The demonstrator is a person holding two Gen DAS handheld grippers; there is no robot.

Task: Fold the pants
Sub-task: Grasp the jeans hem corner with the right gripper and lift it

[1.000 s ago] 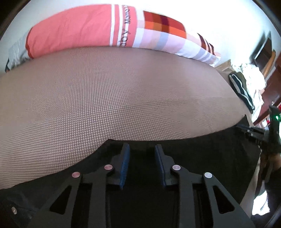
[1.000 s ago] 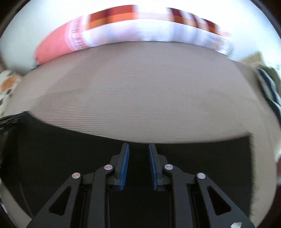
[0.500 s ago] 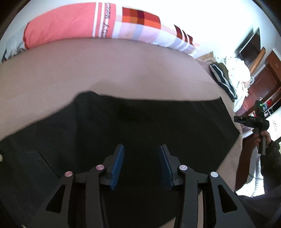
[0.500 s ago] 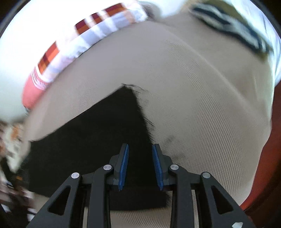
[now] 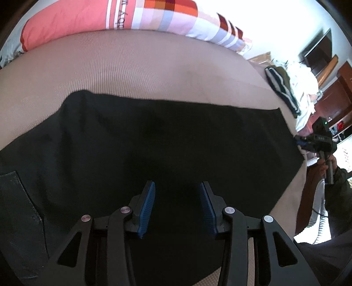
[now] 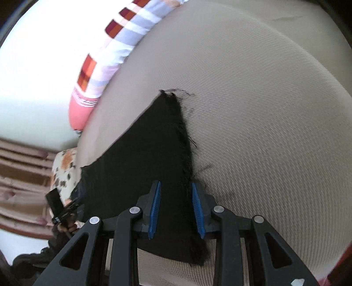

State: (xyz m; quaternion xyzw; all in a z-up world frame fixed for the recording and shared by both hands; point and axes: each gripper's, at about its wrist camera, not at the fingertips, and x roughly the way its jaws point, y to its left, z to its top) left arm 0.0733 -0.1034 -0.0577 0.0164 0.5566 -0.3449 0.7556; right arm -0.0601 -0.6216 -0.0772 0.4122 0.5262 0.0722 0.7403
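Note:
Black pants lie flat across a beige bed, waist and back pocket at the left, leg ends at the right. My left gripper is open above the near edge of the pants, holding nothing. In the right wrist view the frayed leg hem runs away from me. My right gripper is open with its jaws either side of that hem edge near the corner. The right gripper also shows in the left wrist view at the right end of the pants.
A pink and checked pillow lies along the far side of the bed. A dark striped garment and white laundry sit at the far right corner. Wooden furniture stands beyond the bed's right edge. The left gripper's handle shows at the far left.
Both grippers pulled back from the far edge; the pants now lie spread flat. The right gripper swung round to the frayed leg hem. The left gripper's jaws opened wider.

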